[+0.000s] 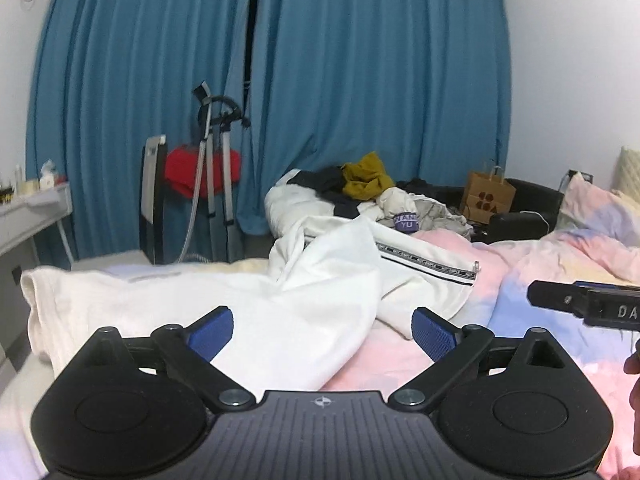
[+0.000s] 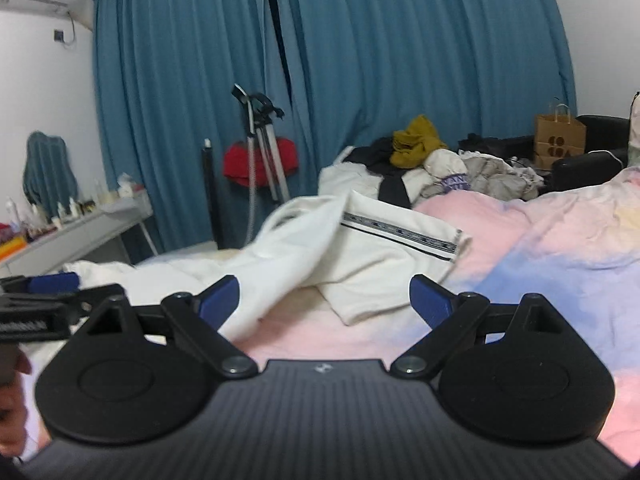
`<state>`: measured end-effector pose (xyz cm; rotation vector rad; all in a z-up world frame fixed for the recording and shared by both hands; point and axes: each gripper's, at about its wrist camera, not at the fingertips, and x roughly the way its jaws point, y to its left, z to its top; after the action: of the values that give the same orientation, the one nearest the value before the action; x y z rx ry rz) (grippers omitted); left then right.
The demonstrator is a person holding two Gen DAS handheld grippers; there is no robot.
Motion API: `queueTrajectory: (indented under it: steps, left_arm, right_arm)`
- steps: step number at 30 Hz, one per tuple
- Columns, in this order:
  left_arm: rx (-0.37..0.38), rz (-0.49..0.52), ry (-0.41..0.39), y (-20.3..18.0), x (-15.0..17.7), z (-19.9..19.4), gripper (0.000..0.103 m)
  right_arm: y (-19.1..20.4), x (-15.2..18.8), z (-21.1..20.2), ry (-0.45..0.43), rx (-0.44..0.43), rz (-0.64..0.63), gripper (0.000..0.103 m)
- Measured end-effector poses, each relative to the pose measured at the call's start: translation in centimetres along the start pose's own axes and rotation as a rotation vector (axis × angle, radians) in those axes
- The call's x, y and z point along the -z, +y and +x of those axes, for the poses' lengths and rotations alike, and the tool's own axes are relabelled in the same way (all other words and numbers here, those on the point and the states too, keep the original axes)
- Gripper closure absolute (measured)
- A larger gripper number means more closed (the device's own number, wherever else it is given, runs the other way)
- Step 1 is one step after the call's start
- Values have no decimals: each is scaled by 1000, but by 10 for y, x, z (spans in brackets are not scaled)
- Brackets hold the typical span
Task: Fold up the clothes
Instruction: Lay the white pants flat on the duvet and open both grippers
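Observation:
A white garment (image 1: 224,304) with a black patterned side stripe (image 1: 428,260) lies crumpled on the pastel pink and blue bedspread (image 1: 532,280). It also shows in the right wrist view (image 2: 360,256). My left gripper (image 1: 322,332) is open and empty, its blue pads just above the garment's near part. My right gripper (image 2: 324,300) is open and empty, above the bedspread just in front of the garment's folded edge. The right gripper's body shows at the right edge of the left wrist view (image 1: 588,304).
A pile of other clothes (image 1: 368,192), with a mustard item (image 2: 416,140) on top, lies at the far end of the bed. A brown paper bag (image 1: 486,196) stands beyond. A pillow (image 1: 600,208) is at right. A desk (image 2: 76,236) and a garment steamer (image 1: 212,160) stand at left before blue curtains.

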<state>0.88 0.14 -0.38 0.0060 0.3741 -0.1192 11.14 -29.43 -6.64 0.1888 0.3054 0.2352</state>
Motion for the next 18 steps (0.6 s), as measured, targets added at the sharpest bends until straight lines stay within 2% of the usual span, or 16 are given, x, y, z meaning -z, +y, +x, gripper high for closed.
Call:
queueTrajectory:
  steps: [7, 12, 16, 18]
  left_arm:
    - [-31, -35, 49, 28, -8, 22, 6]
    - [-3, 25, 82, 18, -20, 52, 8]
    - [31, 93, 90, 3, -34, 100, 8]
    - [34, 133, 97, -8, -42, 133, 14]
  right_arm:
    - [5, 1, -7, 3, -8, 0, 10]
    - [-4, -4, -13, 14, 44, 37, 10]
    - [-14, -8, -16, 2, 91, 70, 10]
    - [-20, -7, -14, -4, 118, 80, 10]
